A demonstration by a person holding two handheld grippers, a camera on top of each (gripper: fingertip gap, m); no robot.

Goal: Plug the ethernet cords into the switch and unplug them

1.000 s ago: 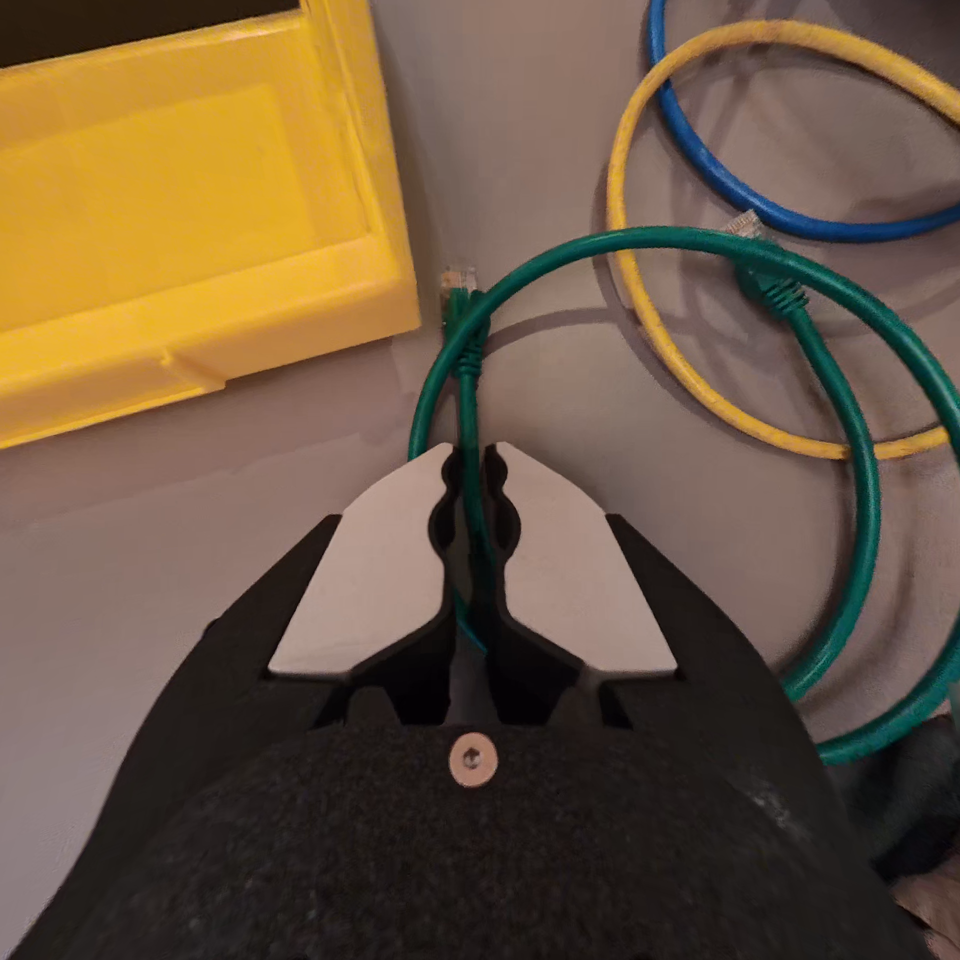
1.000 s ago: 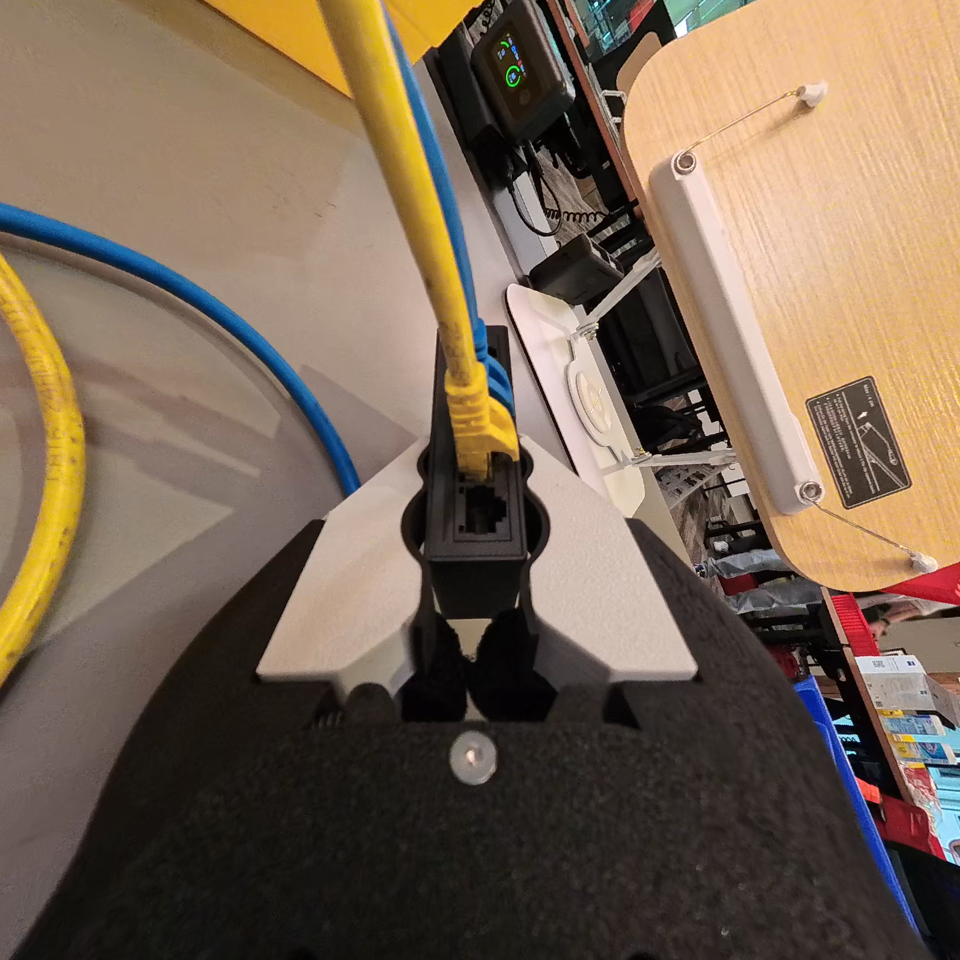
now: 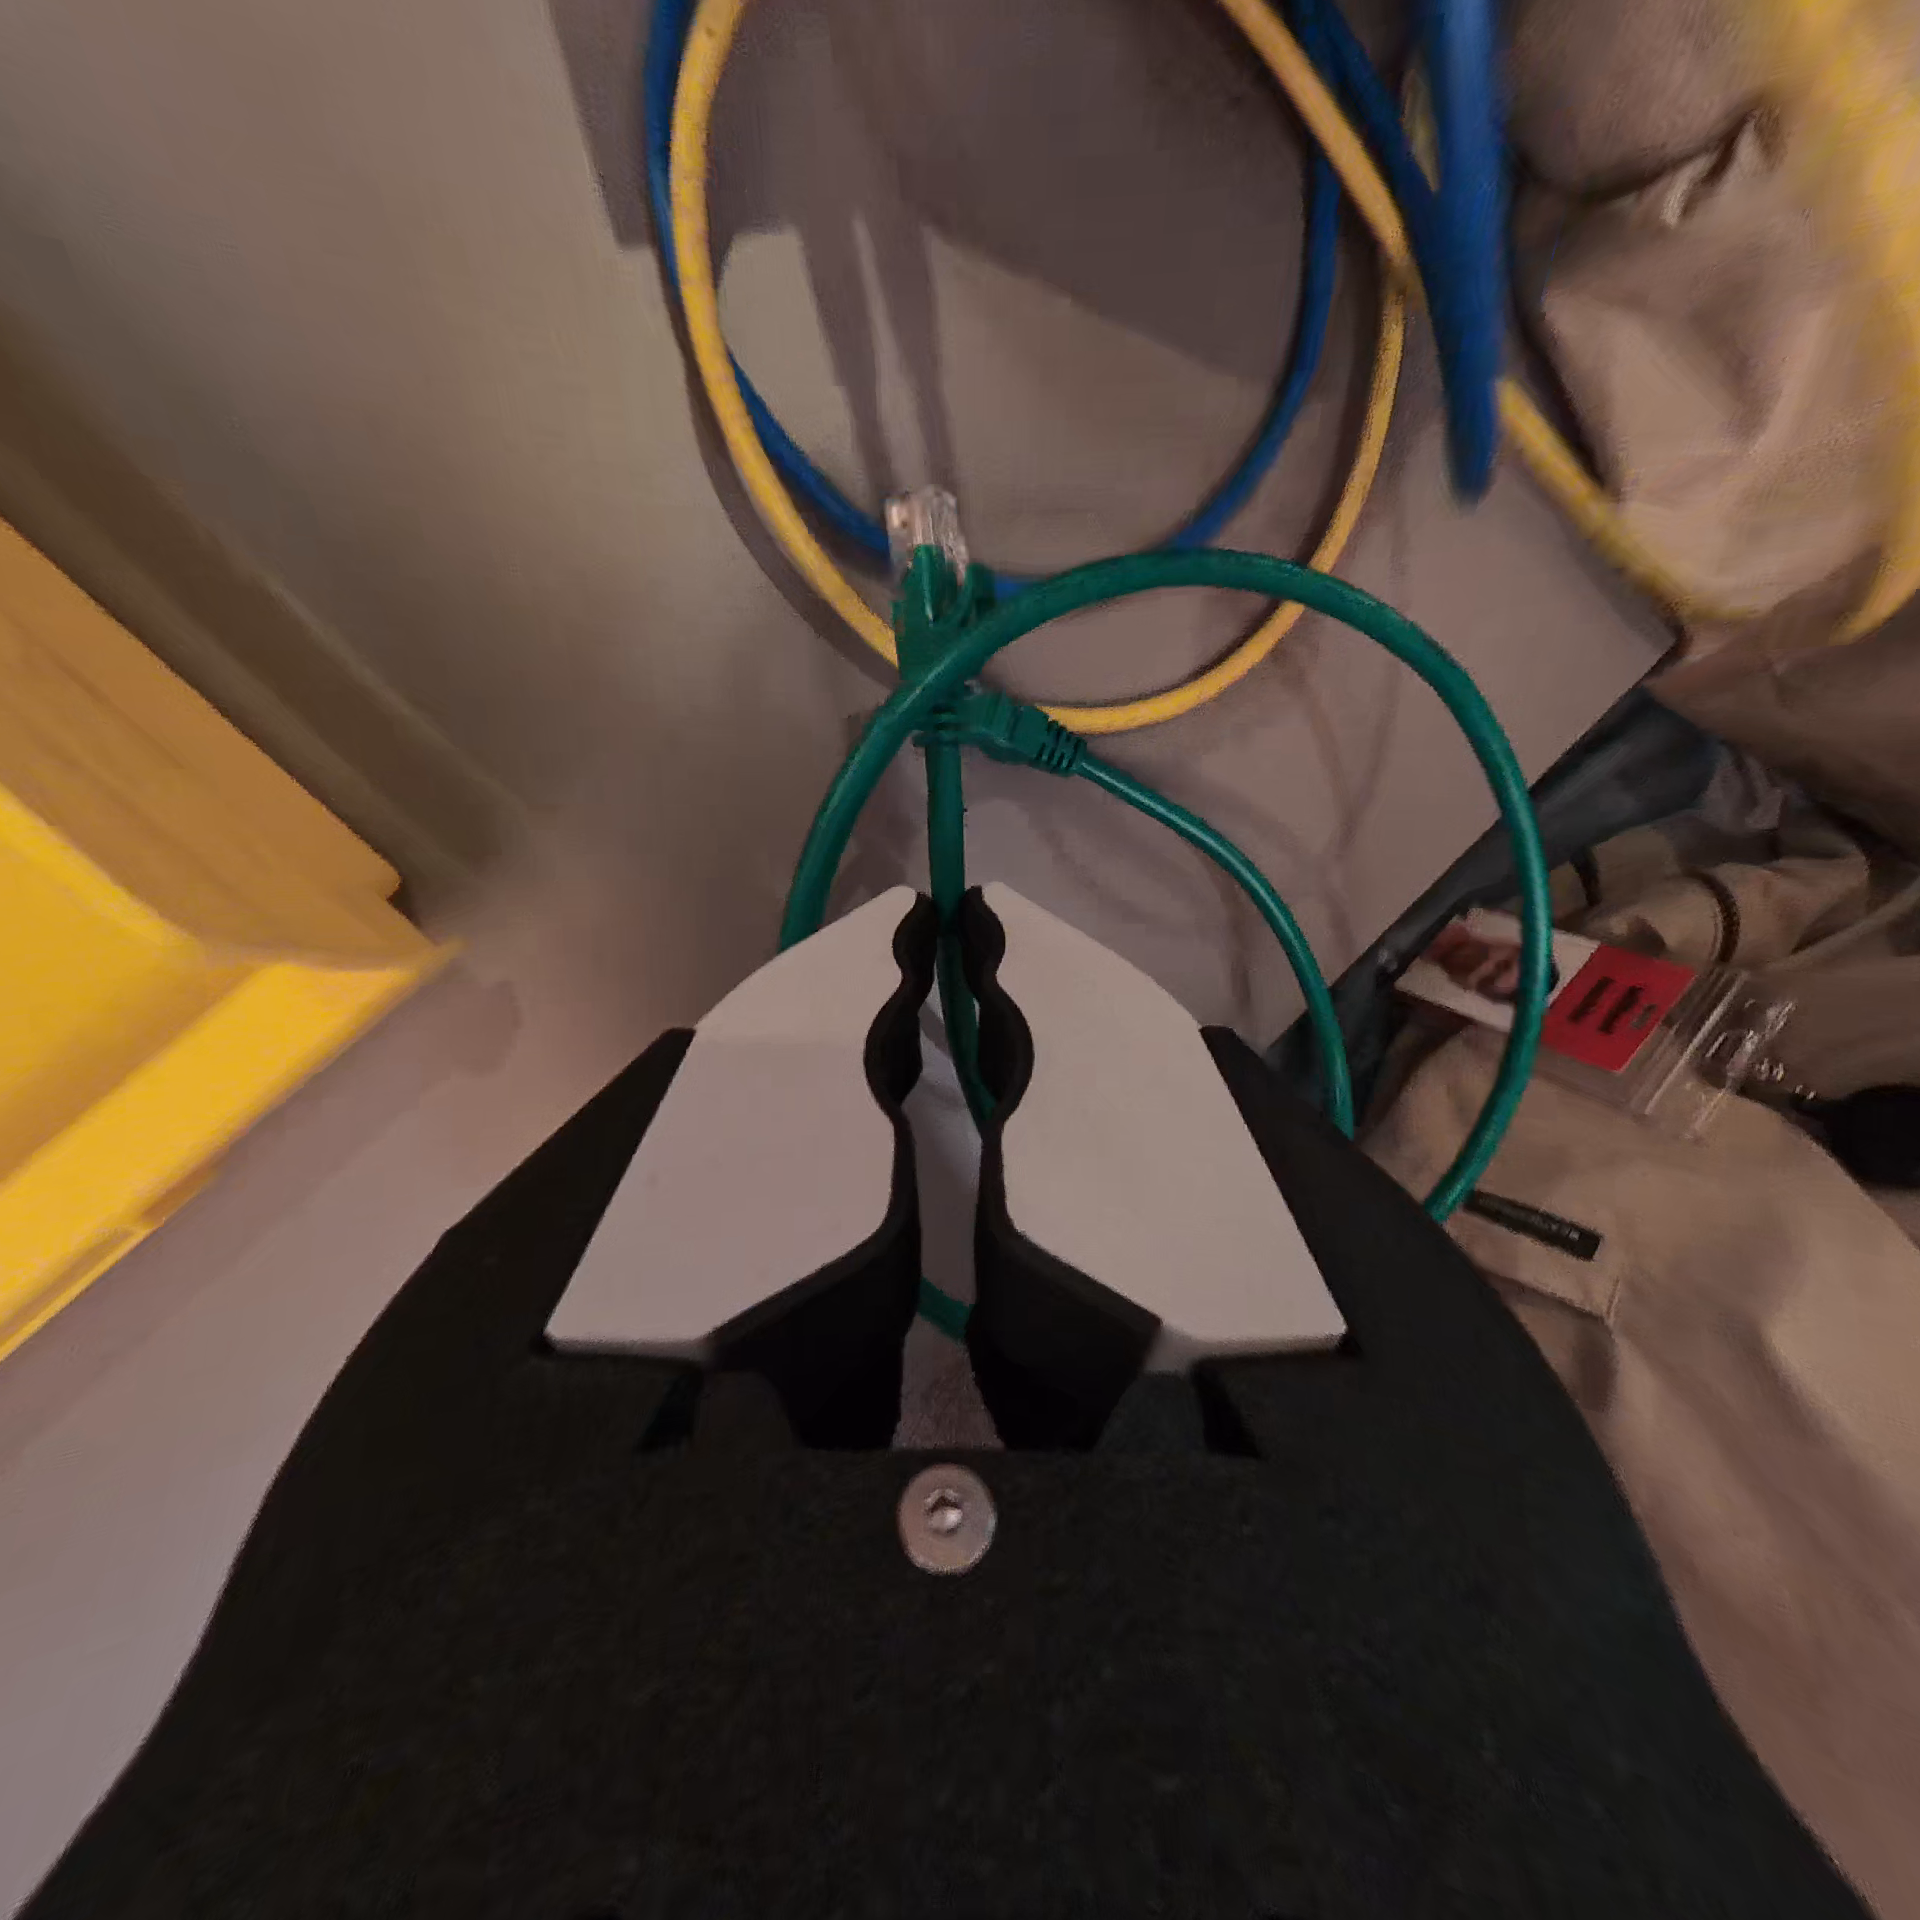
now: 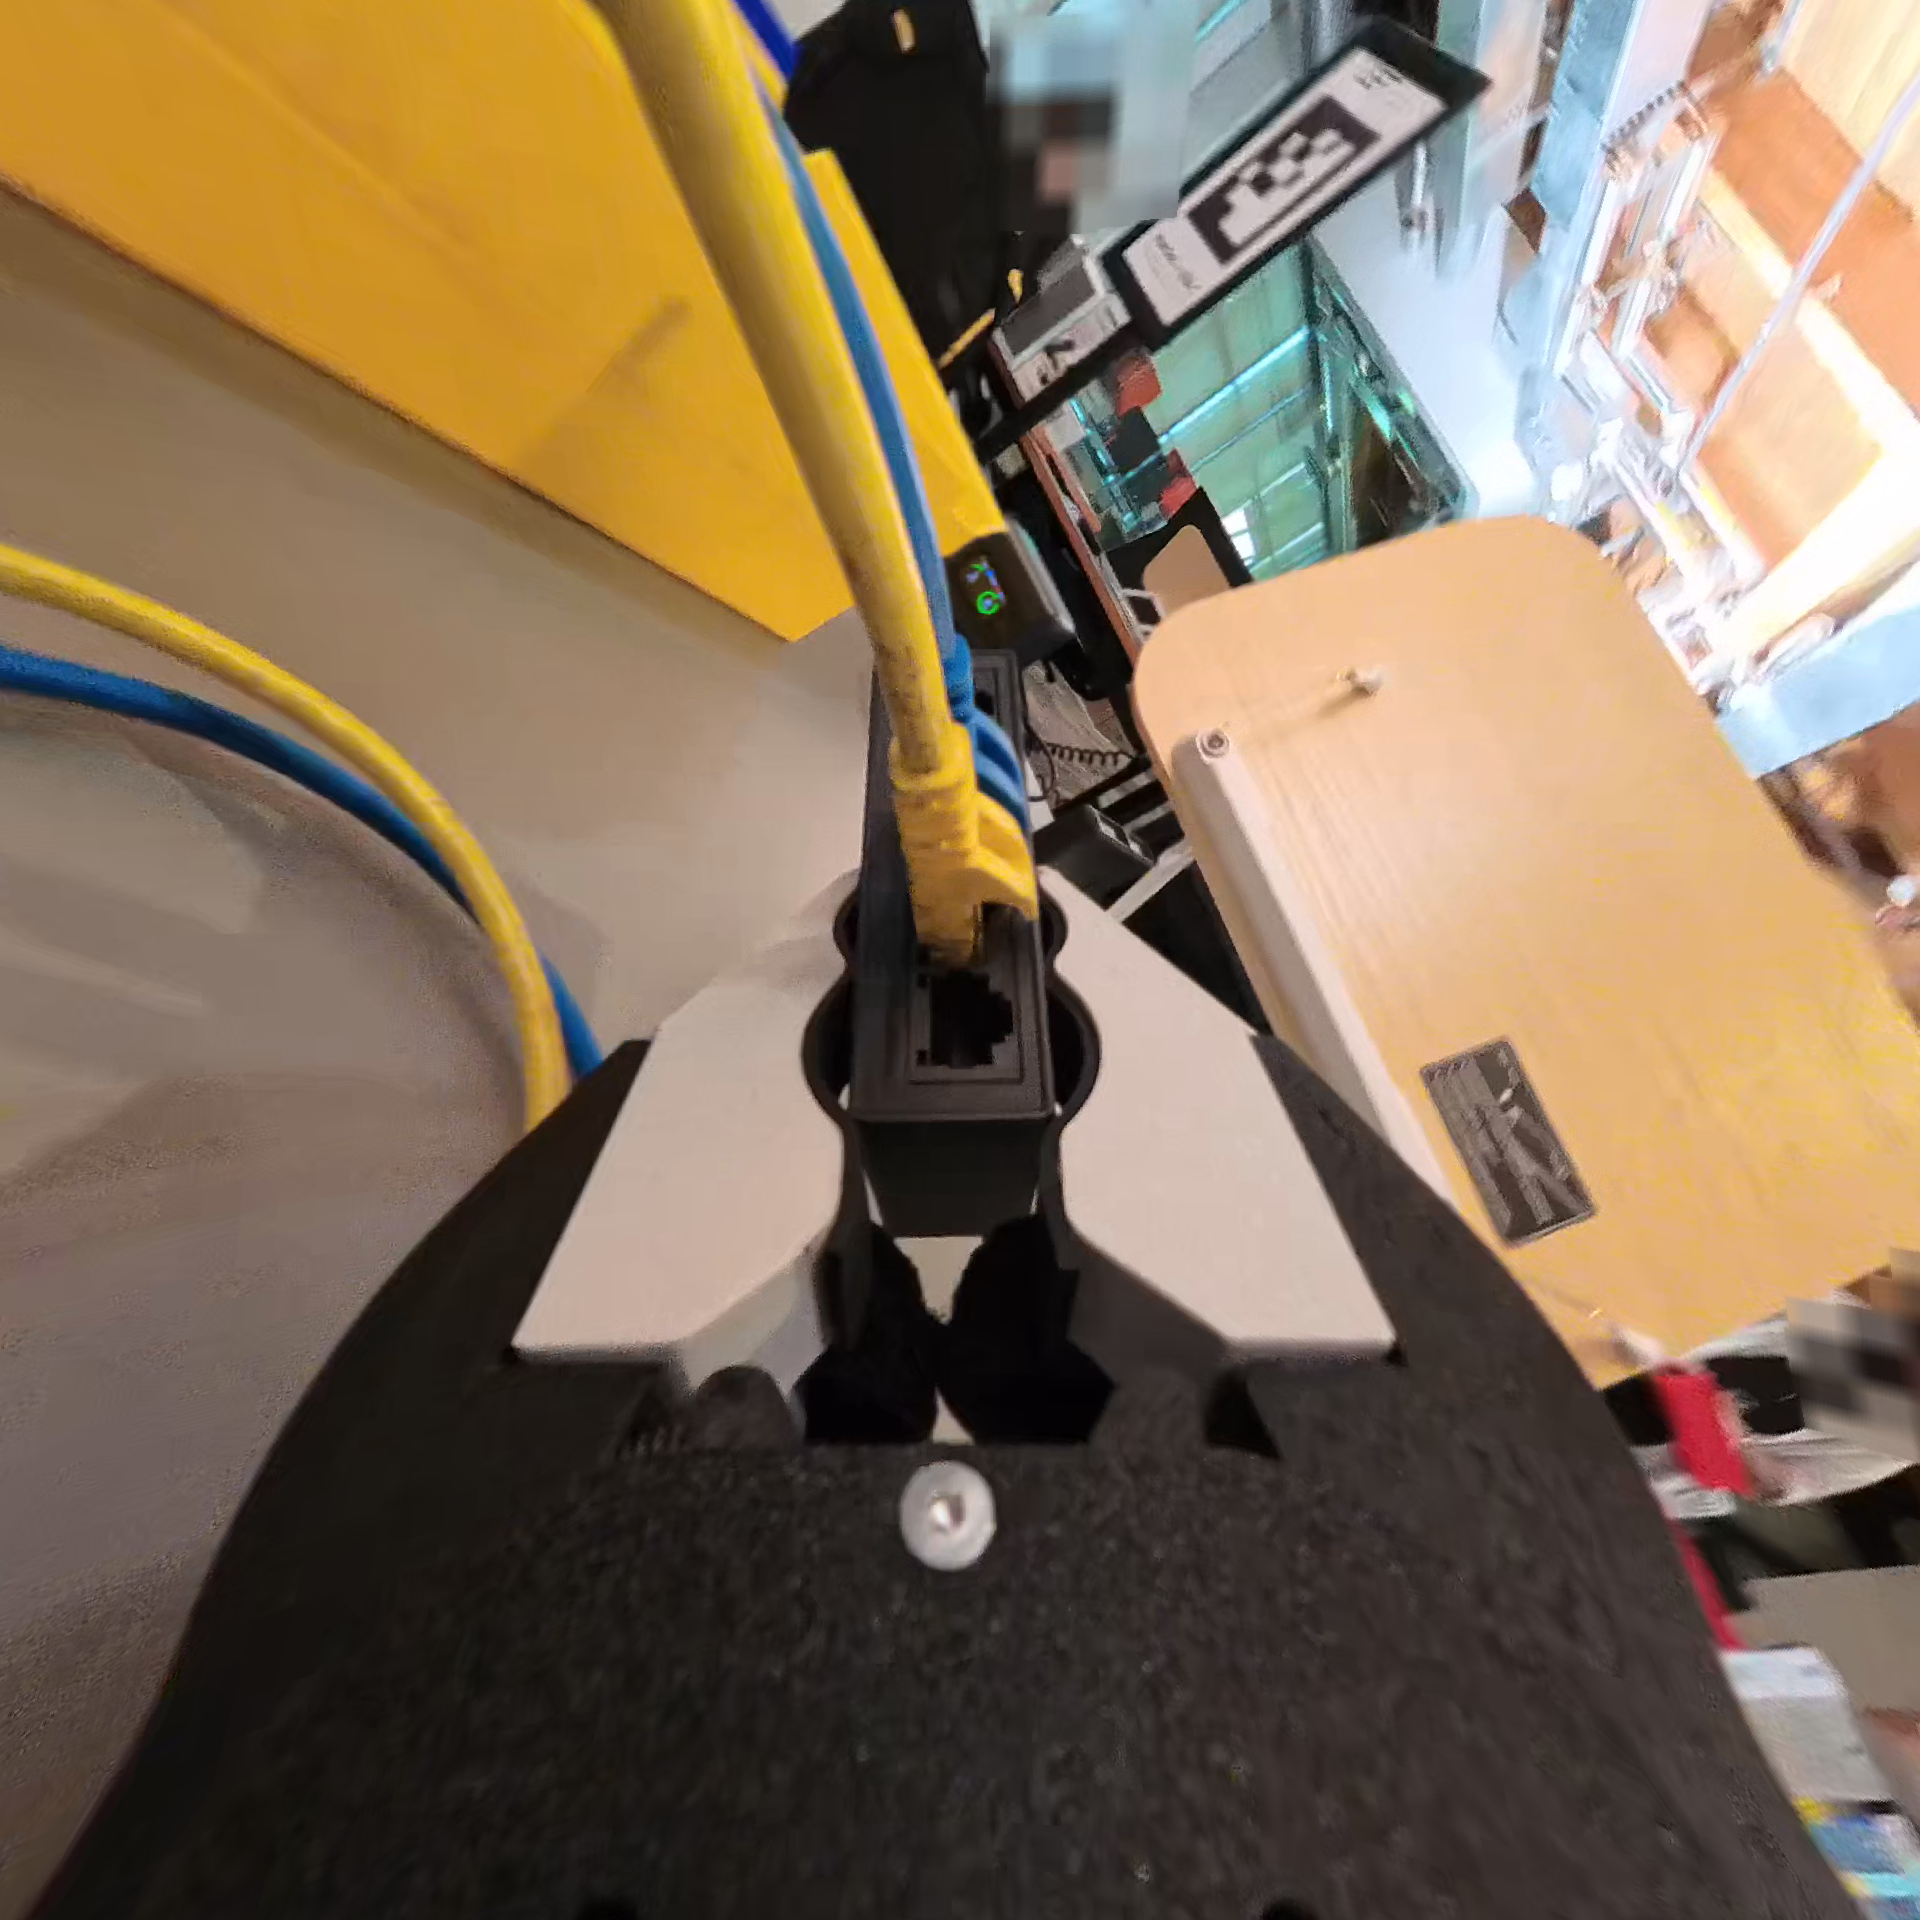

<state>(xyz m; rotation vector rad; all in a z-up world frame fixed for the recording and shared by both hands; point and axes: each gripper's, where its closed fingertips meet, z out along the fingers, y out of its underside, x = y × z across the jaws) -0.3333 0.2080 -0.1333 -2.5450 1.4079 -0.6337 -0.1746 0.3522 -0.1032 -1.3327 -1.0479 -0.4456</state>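
Green cord [image 3: 954,831]: pinched between the closed jaws of left gripper [image 3: 948,902], clear plug [image 3: 923,525] pointing away past the tips, rest of the cord looping right and back under the gripper.
Black switch [image 4: 951,1091]: clamped end-on in right gripper [image 4: 948,940]; nearest port empty.
Yellow cord [image 4: 940,831]: plugged in just beyond the empty port, blue cord [image 4: 992,748] plugged in behind it.
Writing: red-and-white badge [image 3: 1558,997] at right in left view, dark sticker [image 4: 1504,1141] on wooden board [image 4: 1558,883]; wording left out.
Change from a second ago: left gripper swung right, yellow bin [image 3: 156,1039] now at left edge, plug now over the yellow and blue loops; beige clothing [image 3: 1714,1403] now in view.
Surface: grey tabletop [image 3: 312,416].
Room: blurred shelving [image 4: 1714,260] and a black-and-white marker card [image 4: 1288,156] far back.
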